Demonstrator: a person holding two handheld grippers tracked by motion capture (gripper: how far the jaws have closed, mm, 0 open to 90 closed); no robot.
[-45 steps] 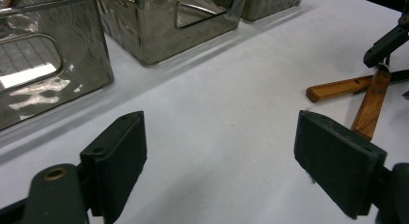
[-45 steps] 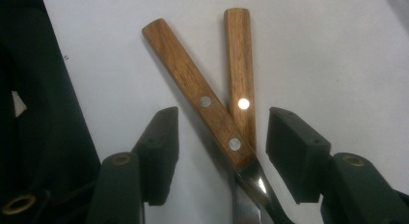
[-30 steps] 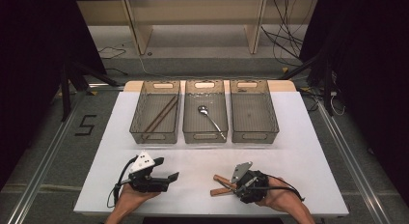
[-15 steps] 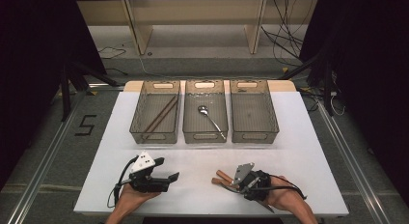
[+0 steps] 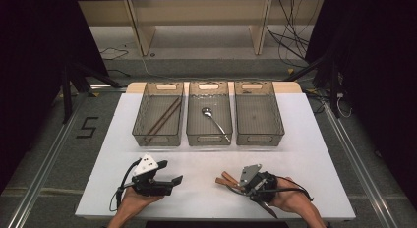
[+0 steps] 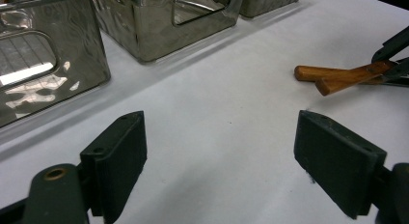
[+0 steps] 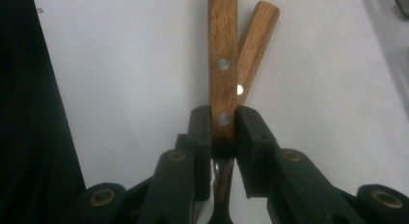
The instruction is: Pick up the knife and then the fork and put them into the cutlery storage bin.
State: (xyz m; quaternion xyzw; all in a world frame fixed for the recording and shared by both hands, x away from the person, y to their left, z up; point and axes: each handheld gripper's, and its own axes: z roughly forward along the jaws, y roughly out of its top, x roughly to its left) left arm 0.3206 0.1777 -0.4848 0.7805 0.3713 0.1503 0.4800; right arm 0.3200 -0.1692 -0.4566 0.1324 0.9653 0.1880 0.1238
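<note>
Two wooden-handled utensils [image 5: 225, 179] lie crossed on the white table [image 5: 295, 139] near its front edge. My right gripper [image 7: 223, 122] has just been closing and is now shut on the riveted handle of the upper utensil [image 7: 222, 50], low over the table. The second handle [image 7: 255, 35] lies angled beside and under it. In the high view the right gripper [image 5: 236, 184] points left. My left gripper [image 6: 226, 156] rests near the front left, open wide with nothing between its jaws; it is the left gripper [image 5: 169, 172] in the high view. Both handles [image 6: 337, 75] lie off to its right.
Three clear bins stand in a row at mid table. The left bin [image 5: 157, 139] holds brown chopsticks [image 5: 164, 117], the middle bin [image 5: 209, 138] holds a metal spoon [image 5: 214, 119], and the right bin [image 5: 259, 138] has nothing in it. A strip of bare table lies between bins and grippers.
The right gripper's jaws have come together on the upper wooden handle. Neither hand has shifted, and the left gripper stays open.
</note>
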